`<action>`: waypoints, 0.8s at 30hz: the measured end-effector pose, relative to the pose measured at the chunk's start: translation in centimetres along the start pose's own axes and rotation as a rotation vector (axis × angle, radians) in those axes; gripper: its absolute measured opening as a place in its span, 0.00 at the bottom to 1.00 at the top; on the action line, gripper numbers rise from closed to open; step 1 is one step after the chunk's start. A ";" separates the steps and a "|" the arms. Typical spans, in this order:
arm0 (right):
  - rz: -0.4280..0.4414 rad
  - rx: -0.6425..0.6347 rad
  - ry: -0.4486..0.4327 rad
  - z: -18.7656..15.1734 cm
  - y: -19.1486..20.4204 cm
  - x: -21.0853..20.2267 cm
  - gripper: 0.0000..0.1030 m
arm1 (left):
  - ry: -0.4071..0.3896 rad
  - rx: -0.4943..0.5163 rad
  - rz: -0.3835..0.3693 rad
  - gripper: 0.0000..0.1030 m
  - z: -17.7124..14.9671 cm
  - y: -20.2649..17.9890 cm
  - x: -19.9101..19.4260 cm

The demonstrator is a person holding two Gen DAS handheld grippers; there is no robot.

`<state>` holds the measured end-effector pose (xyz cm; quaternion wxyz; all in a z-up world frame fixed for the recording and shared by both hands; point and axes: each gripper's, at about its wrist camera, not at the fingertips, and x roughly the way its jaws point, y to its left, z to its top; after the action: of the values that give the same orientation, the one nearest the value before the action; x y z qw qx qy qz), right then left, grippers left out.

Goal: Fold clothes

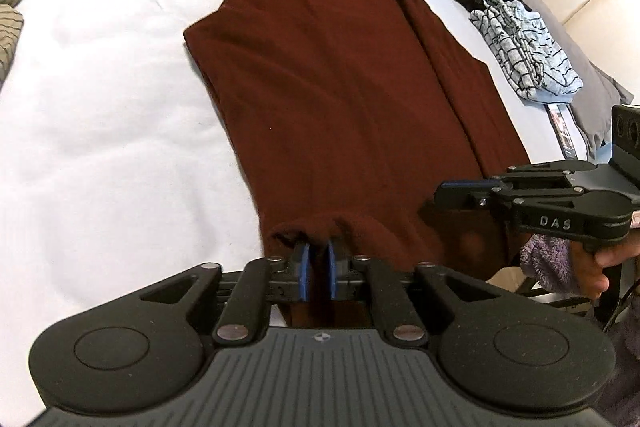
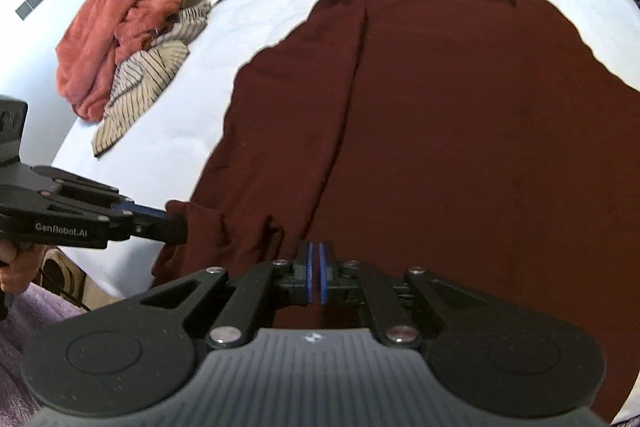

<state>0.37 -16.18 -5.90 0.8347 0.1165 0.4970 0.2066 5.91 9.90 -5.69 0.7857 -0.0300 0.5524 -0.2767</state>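
Between both jaws, maroon garment (image 1: pixel 328 99)

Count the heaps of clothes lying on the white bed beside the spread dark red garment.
2. One rust, striped and white heap left of the dark red garment; one black and grey-patterned heap on its right. More may lie unseen.

The maroon garment (image 1: pixel 340 99) is soft, matt knit cloth. The bed sheet (image 1: pixel 112 87) is smooth white cotton-like fabric. The left gripper (image 1: pixel 318 267) is matt black plastic with shiny metal pins.
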 end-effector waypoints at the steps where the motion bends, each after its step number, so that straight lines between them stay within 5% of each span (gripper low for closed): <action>1: 0.008 -0.002 -0.002 -0.1 0.2 -0.4 0.08 | -0.009 -0.002 0.005 0.26 -0.2 -0.1 -0.3; 5: 0.043 -0.022 0.016 -1.5 1.2 -1.3 0.16 | -0.035 -0.023 0.000 0.35 -1.3 -0.1 -1.7; 7: 0.060 -0.034 0.030 -2.4 1.8 -1.6 0.40 | -0.041 -0.018 -0.008 0.35 -1.9 -0.5 -2.4; 17: 0.124 -0.057 0.117 -5.0 3.2 -0.2 0.36 | 0.039 0.042 0.026 0.30 -4.7 -2.7 -0.4; 22: 0.181 -0.015 0.134 -5.5 3.1 0.8 0.09 | 0.036 0.032 0.024 0.09 -4.5 -2.4 -0.3; 24: 0.192 -0.023 0.130 -5.5 3.3 0.4 0.07 | 0.027 0.027 0.007 0.05 -4.5 -2.4 -0.8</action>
<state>-5.04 -13.18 -7.50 0.7783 0.1404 0.5343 0.2984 0.81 9.45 -5.90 0.7794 -0.0137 0.5593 -0.2819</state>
